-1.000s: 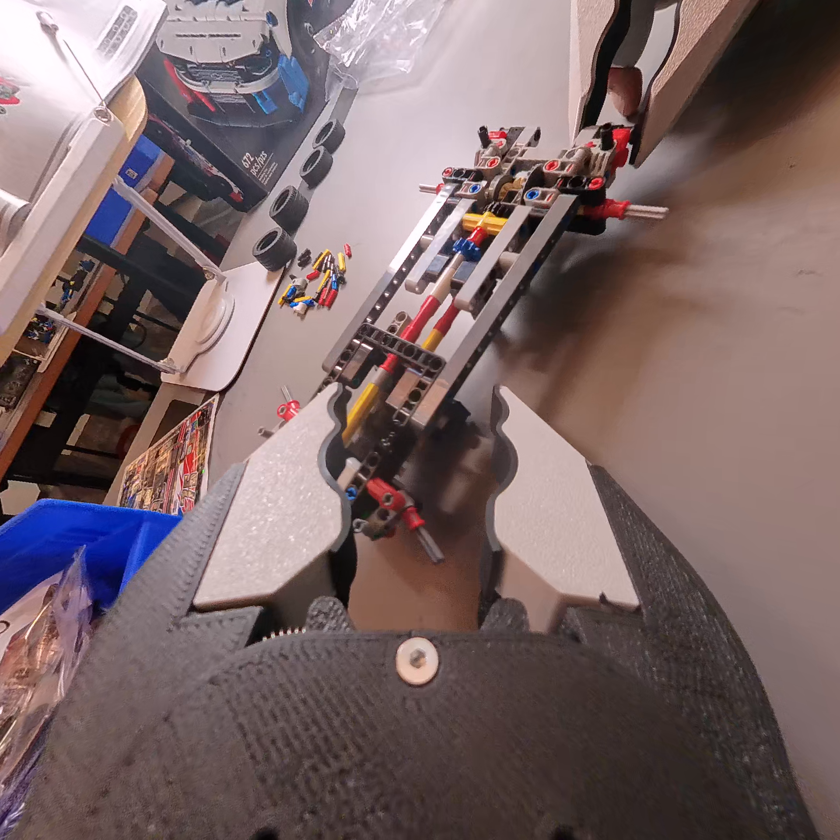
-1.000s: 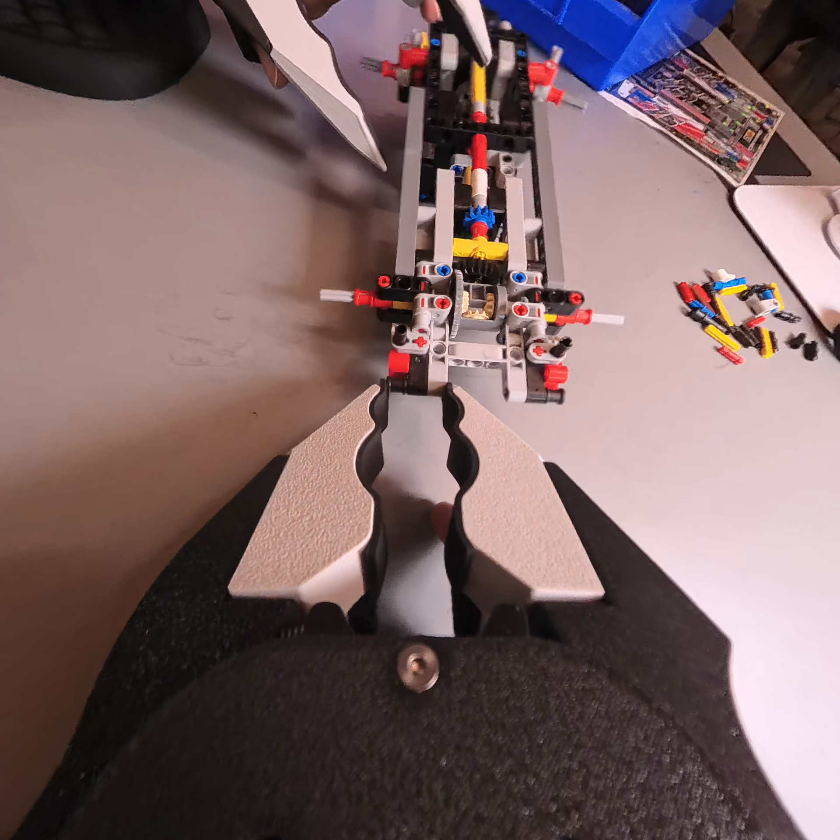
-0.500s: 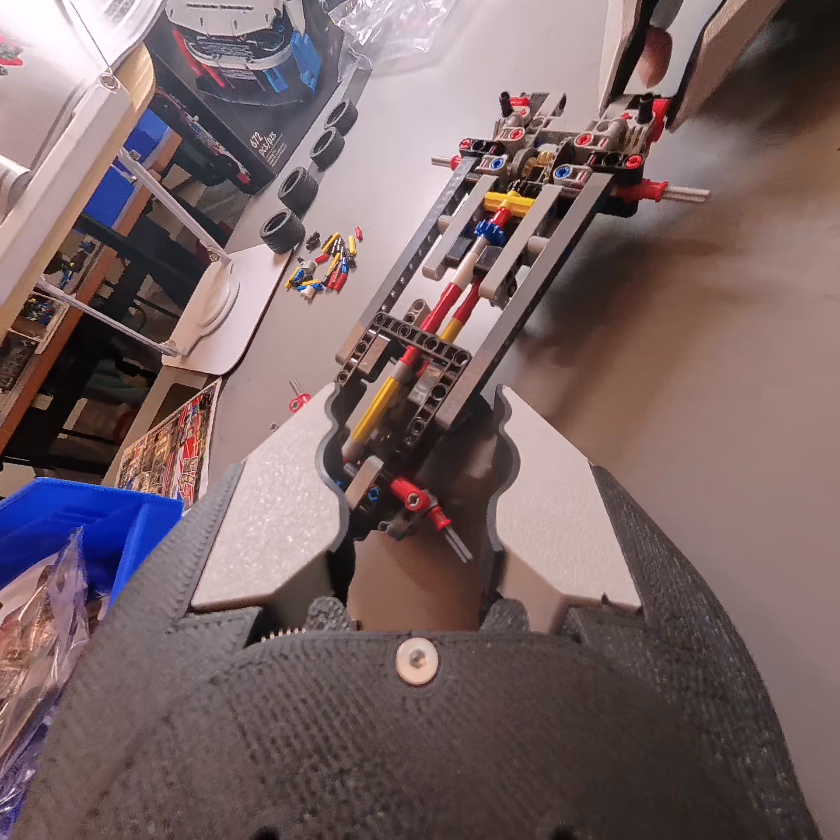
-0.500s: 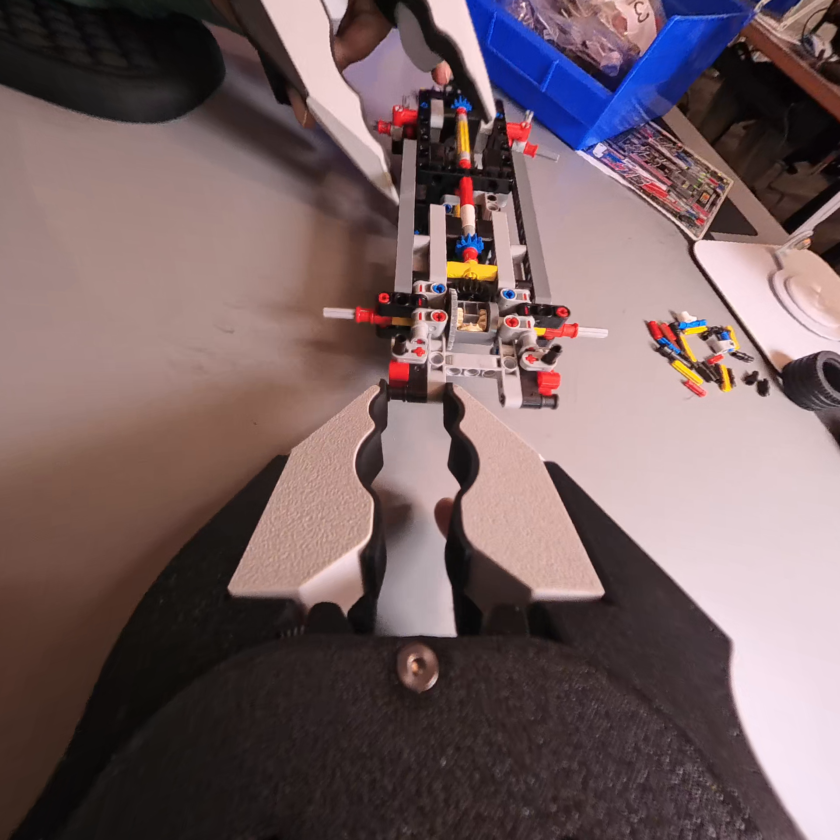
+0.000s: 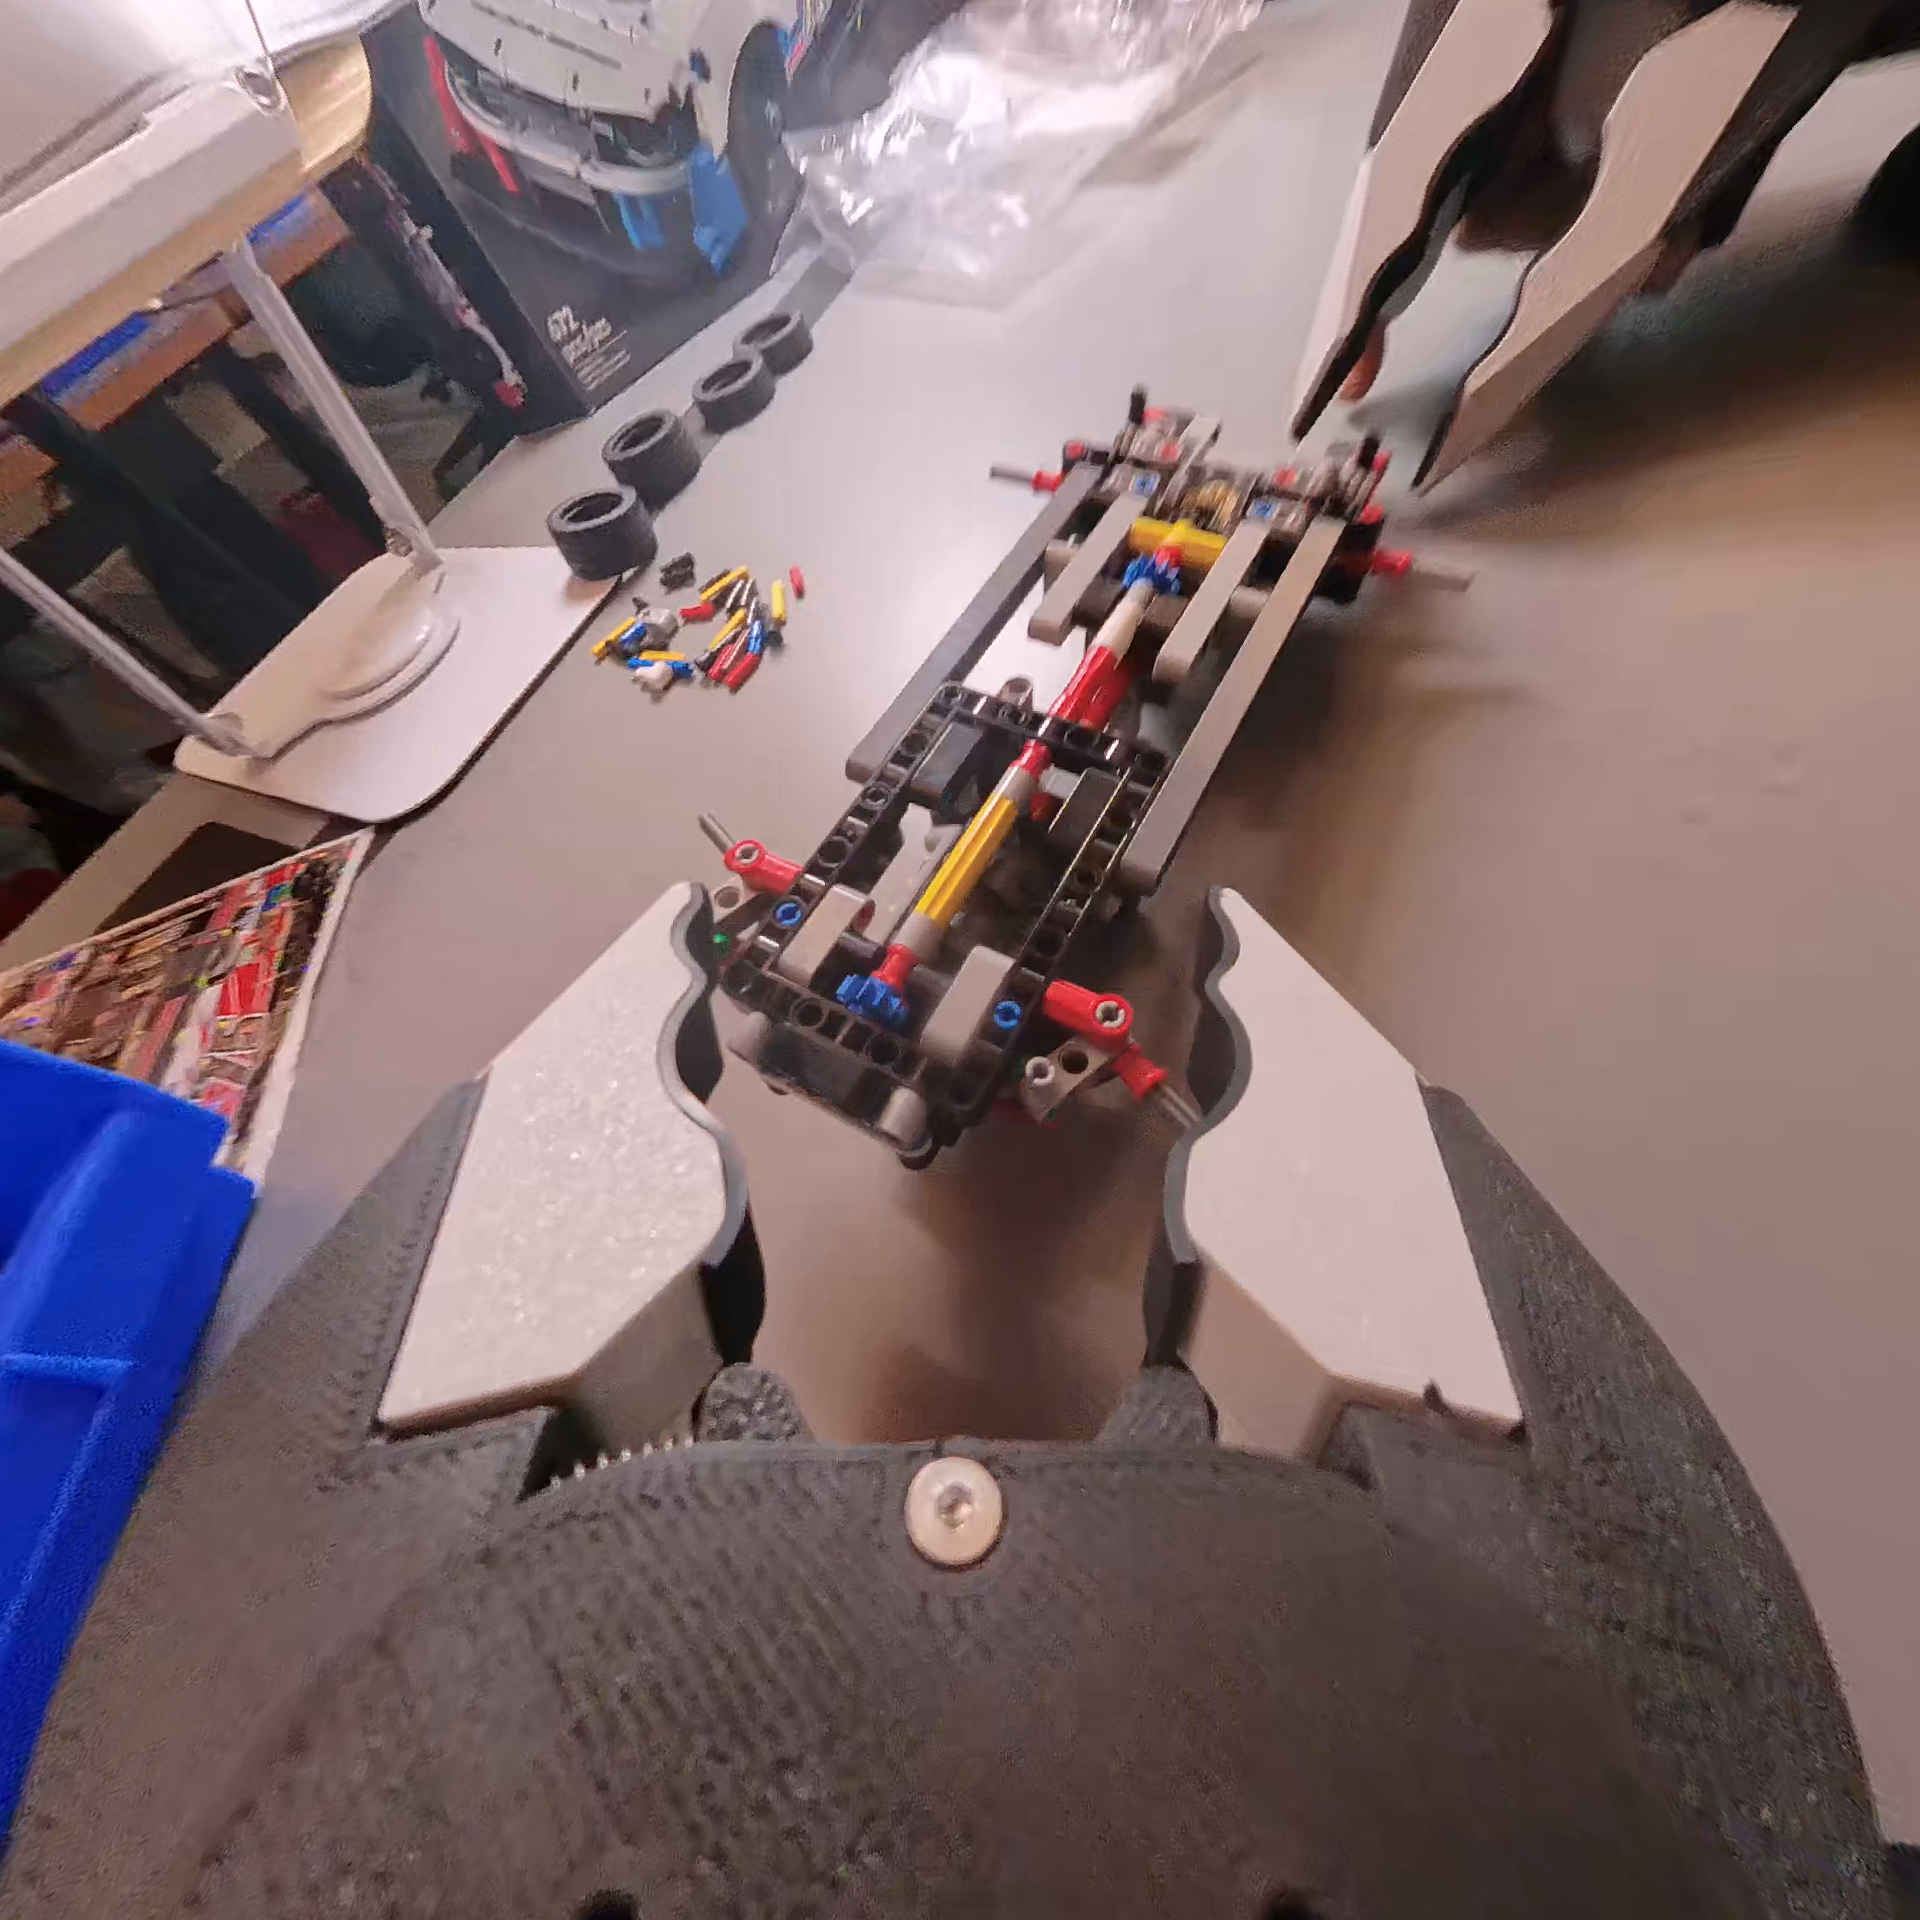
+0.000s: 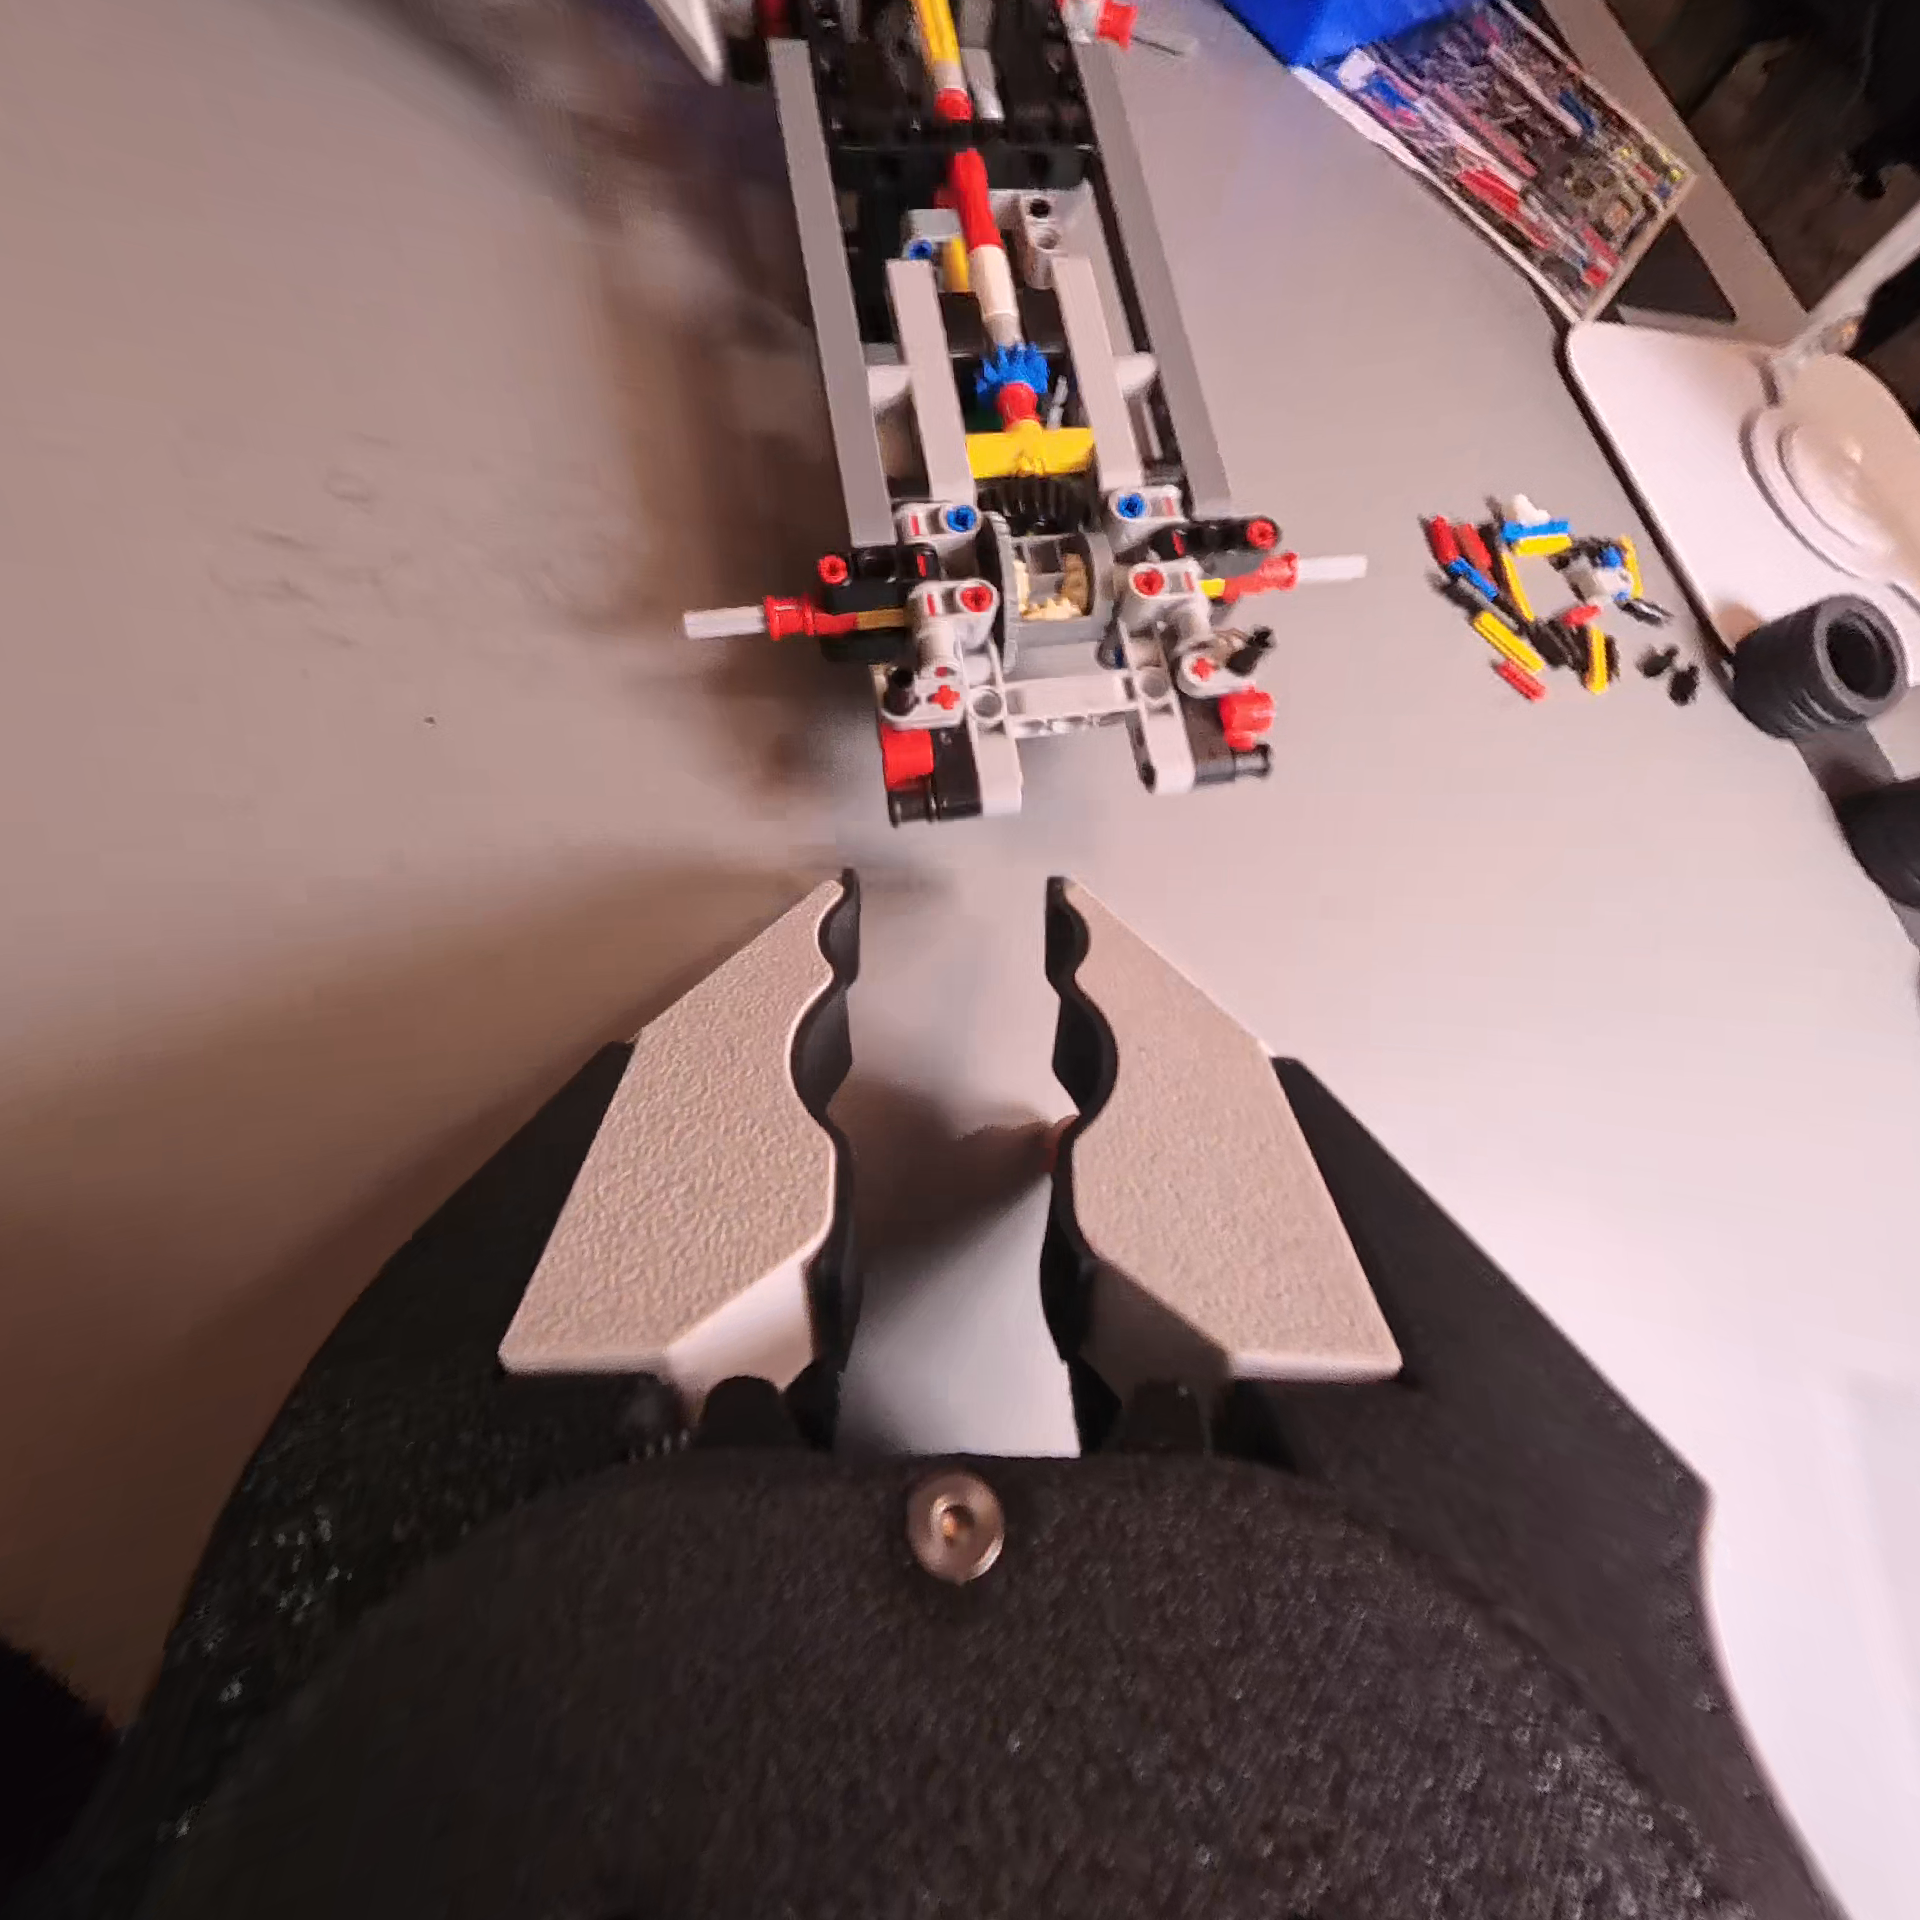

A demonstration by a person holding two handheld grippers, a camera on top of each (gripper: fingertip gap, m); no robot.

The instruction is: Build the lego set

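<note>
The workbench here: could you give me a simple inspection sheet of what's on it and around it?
Surface: grey table, flat, faintly scuffed.
Job's things: long car frame lying flat; pile of small pegs; four black tyres in a row; set's box.
Clutter: clear plastic bags; blue bin; printed picture sheet; white lamp base.
Grippers: left gripper open, fingers either side of the frame's near end; right gripper open, empty, short of the frame's other end.
Cables: nothing seen.
Surroundings: shelving beside the table, contents unclear.

Print on the set box [image 5: 582, 260], uncopied
</note>
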